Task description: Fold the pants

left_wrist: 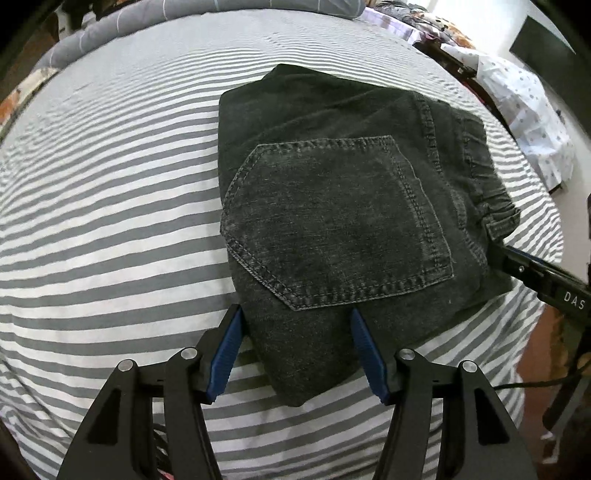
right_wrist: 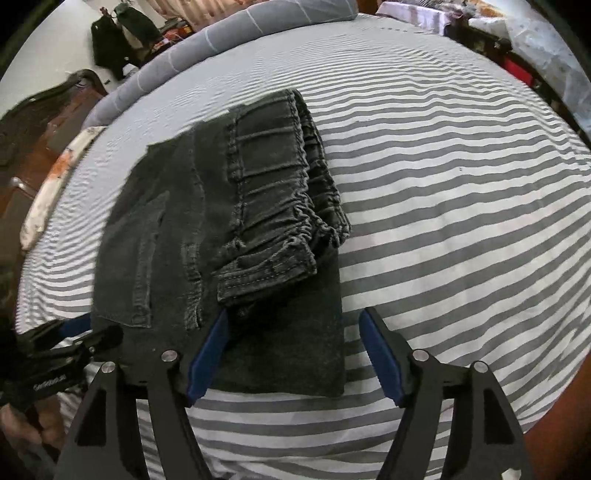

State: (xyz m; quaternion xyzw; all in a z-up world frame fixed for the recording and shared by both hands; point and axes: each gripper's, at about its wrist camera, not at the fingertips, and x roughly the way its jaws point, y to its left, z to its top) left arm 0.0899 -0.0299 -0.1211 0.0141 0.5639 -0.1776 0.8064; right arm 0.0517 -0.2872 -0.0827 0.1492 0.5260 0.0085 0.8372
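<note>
Dark grey jeans point(left_wrist: 332, 206) lie folded into a compact block on the striped bed sheet point(left_wrist: 110, 221), back pocket facing up. My left gripper point(left_wrist: 295, 310) stands open over the block's near corner, the denim flat beneath its blue pads point(left_wrist: 227, 354). The right gripper's black finger point(left_wrist: 535, 273) reaches in by the waistband corner. In the right wrist view the jeans point(right_wrist: 207, 221) show their gathered waistband on top. There my right gripper point(right_wrist: 295, 314) is open, its jaws straddling the near right corner of the fold. The left gripper point(right_wrist: 70, 332) sits at the block's left edge.
A grey bolster point(right_wrist: 221, 33) lies along the far end of the sheet point(right_wrist: 461, 221). A wooden bed frame point(right_wrist: 44, 122) borders the left side. Patterned bedding and clothes point(left_wrist: 524, 110) are piled beyond the right edge. A hand point(right_wrist: 22, 424) shows at lower left.
</note>
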